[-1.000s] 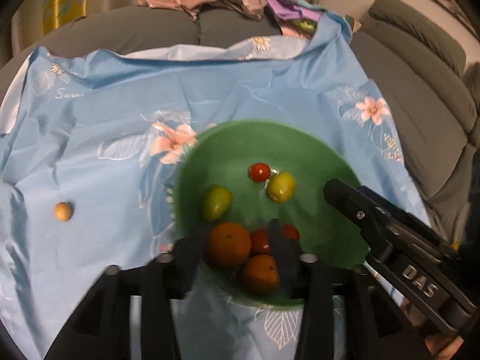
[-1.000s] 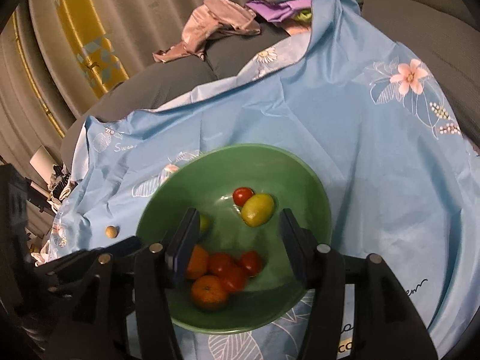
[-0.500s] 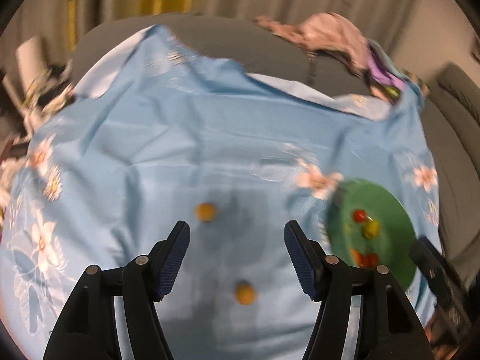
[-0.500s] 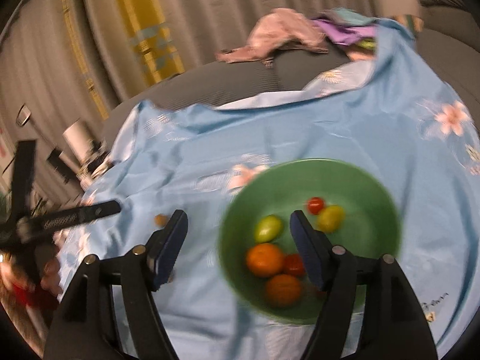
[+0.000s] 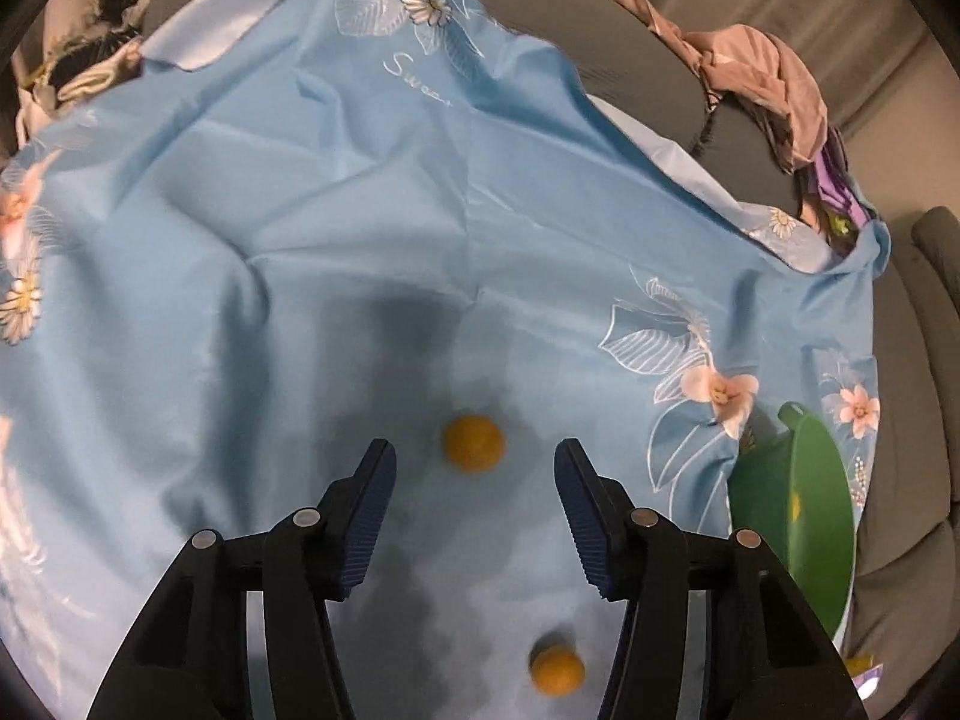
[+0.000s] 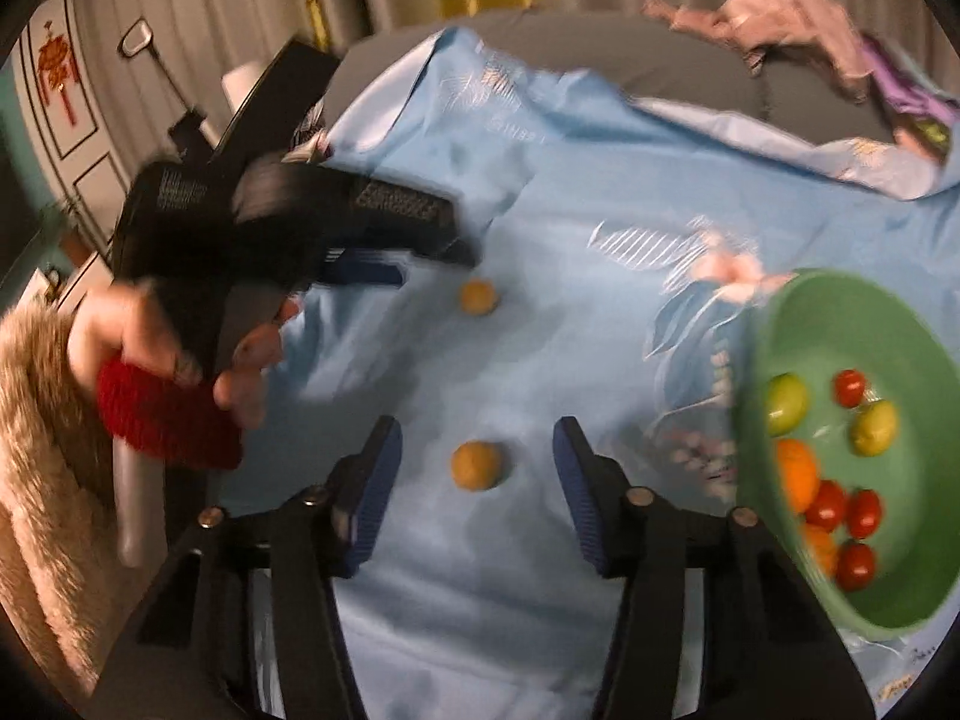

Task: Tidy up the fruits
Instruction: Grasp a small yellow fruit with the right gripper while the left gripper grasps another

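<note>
Bowl (image 6: 780, 324), green, tomatoes (image 6: 850, 387), oranges (image 6: 797, 474) inside

Blue floral cloth (image 5: 360, 192) — two yellow fruits (image 5: 473, 443), green bowl (image 6: 798, 324).

White script "Sweet" (last letters unclear) on the blue cloth (image 5: 360, 192).

Count, right wrist view. Yellow balls on the cloth (image 6: 600, 210): two, one at centre (image 6: 478, 465), one above it (image 6: 479, 297). Bowls: one (image 6: 774, 324), right edge of frame. In the bowl: red tomatoes, four visible (image 6: 849, 387); green fruits, two (image 6: 787, 402); oranges, two, partly hidden by the rim (image 6: 798, 474). Grippers: two, the right (image 6: 477, 498) at bottom centre, the left (image 6: 408, 240) at upper left. Hands: one (image 6: 180, 360), at left.
</note>
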`<state>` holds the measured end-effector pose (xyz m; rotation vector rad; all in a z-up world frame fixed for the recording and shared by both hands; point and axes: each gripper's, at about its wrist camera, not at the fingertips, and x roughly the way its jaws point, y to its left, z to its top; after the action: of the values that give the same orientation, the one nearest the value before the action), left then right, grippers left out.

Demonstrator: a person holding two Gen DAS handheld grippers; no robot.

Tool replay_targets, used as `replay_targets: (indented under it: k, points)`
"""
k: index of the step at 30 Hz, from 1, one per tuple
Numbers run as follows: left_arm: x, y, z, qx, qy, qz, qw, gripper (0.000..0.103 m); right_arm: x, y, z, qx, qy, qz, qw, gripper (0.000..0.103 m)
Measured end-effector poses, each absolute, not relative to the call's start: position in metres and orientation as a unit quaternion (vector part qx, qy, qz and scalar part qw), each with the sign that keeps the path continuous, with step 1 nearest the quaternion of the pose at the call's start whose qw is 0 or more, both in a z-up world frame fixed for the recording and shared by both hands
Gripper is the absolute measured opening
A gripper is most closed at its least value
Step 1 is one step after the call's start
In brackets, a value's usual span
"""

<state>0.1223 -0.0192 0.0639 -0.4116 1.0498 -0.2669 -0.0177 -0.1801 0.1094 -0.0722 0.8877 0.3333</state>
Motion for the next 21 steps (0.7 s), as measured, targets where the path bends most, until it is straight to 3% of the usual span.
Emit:
replay_targets:
  k: [2,5,9,11,15,17,21]
  points:
    - [0.128,-0.022,0.060,-0.186,0.505,-0.120,0.834,0.053,-0.008,-0.179,0.097,-0.024,0.451,0.161,0.877,0.039]
    - [0.135,-0.028,0.052,-0.174,0.516,-0.123,0.830,0.045,0.002,-0.175,0.085,-0.030,0.467,0.154,0.870,0.038]
    - [0.143,-0.031,0.043,-0.179,0.528,-0.129,0.820,0.043,0.007,-0.172,0.076,-0.032,0.479,0.155,0.864,0.038]
    - [0.146,-0.032,0.040,-0.181,0.530,-0.129,0.819,0.037,0.009,-0.171,0.071,-0.034,0.485,0.149,0.861,0.035]
    - [0.148,-0.032,0.040,-0.178,0.520,-0.122,0.827,0.036,0.013,-0.169,0.064,-0.037,0.493,0.145,0.857,0.031]
    - [0.146,-0.033,0.039,-0.165,0.517,-0.117,0.832,0.029,0.014,-0.166,0.061,-0.038,0.497,0.143,0.855,0.029]
    - [0.146,-0.035,0.037,-0.157,0.510,-0.113,0.838,0.028,0.018,-0.161,0.060,-0.047,0.492,0.139,0.858,0.025]
